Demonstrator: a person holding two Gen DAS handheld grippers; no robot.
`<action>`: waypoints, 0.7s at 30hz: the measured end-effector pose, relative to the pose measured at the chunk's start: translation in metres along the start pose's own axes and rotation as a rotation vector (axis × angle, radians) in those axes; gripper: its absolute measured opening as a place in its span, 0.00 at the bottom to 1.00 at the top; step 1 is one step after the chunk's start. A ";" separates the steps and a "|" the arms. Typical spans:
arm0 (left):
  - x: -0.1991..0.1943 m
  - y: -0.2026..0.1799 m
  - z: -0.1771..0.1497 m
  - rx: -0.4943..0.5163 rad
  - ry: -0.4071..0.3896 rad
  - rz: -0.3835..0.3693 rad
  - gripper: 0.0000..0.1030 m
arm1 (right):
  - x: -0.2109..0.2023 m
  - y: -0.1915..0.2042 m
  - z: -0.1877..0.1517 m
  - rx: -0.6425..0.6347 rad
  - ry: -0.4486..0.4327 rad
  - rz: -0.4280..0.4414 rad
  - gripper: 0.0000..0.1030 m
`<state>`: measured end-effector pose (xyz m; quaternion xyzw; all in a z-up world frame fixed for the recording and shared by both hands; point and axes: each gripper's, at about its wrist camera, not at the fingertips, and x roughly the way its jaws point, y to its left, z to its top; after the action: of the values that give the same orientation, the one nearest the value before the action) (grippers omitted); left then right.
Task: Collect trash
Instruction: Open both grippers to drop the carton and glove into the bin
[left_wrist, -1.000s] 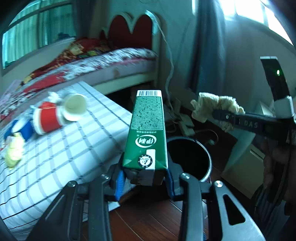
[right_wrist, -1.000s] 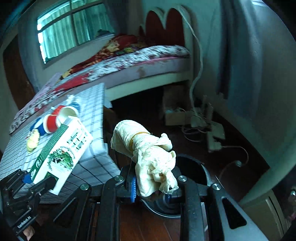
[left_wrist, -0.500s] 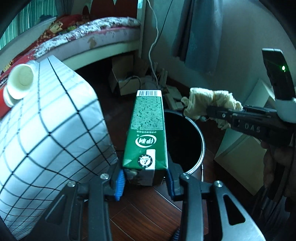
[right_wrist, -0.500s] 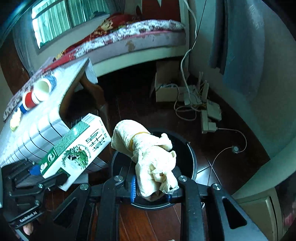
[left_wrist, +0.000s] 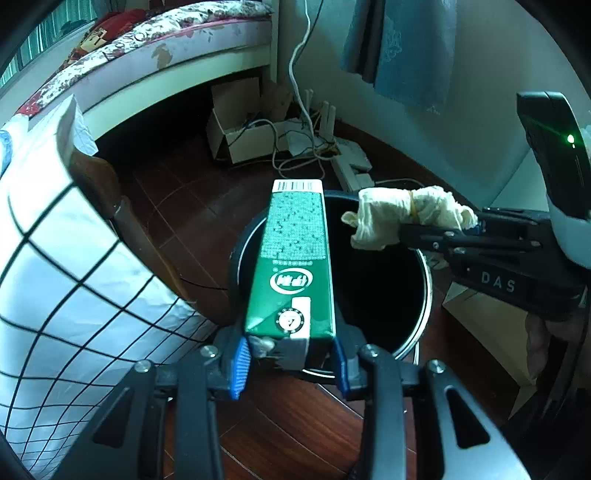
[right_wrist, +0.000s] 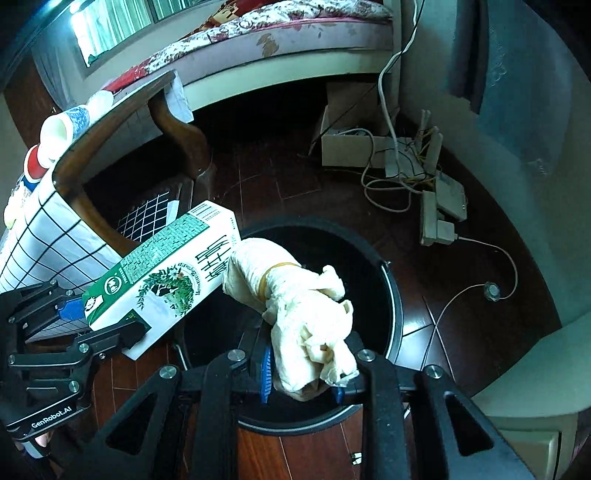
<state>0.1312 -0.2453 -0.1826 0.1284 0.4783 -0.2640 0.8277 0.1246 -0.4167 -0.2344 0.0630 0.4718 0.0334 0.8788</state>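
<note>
A: What does the left hand-held gripper (left_wrist: 291, 360) have?

B: A green and white carton (left_wrist: 293, 258), clamped at its bottom end between the blue pads. In the left wrist view the carton points to 12 o'clock, and its far end reaches over the rim of the black bin (left_wrist: 424, 258).

A: And the right hand-held gripper (right_wrist: 301, 380)?

B: It is closed on a cream wad of cloth (right_wrist: 295, 306) with a rubber band around its middle. The wad sits over the dark opening of the bin (right_wrist: 391, 295), which stands on the dark wooden floor (right_wrist: 266, 181).

A: How do the two items lie to each other?

B: In the right wrist view the carton (right_wrist: 166, 273) comes in from 9 o'clock, and its barcode end is just beside the far end of the wad. Whether they touch I cannot tell. In the left wrist view the wad (left_wrist: 402, 216) comes in from 3 o'clock, held by the right hand-held gripper (left_wrist: 443, 232).

A: Anything else around?

B: At 9 o'clock in the right wrist view the worktop (right_wrist: 55, 229) with its checked cloth carries paper cups (right_wrist: 55, 136) lying on their sides. A cardboard box (right_wrist: 347, 147) and tangled cables (right_wrist: 388, 184) lie on the floor at about 1 o'clock, in front of the bed (right_wrist: 288, 40).
</note>
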 end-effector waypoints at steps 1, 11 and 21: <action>0.002 0.000 0.000 -0.002 0.003 0.000 0.37 | 0.004 -0.002 0.000 -0.004 0.007 0.008 0.25; 0.016 0.007 -0.005 -0.052 0.023 0.016 0.85 | 0.033 -0.025 -0.016 0.018 0.088 -0.058 0.99; -0.008 0.017 -0.014 -0.124 -0.026 0.164 0.99 | 0.006 -0.018 -0.018 0.021 0.019 -0.124 0.99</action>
<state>0.1268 -0.2222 -0.1837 0.1124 0.4707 -0.1668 0.8591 0.1132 -0.4325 -0.2515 0.0425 0.4834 -0.0255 0.8740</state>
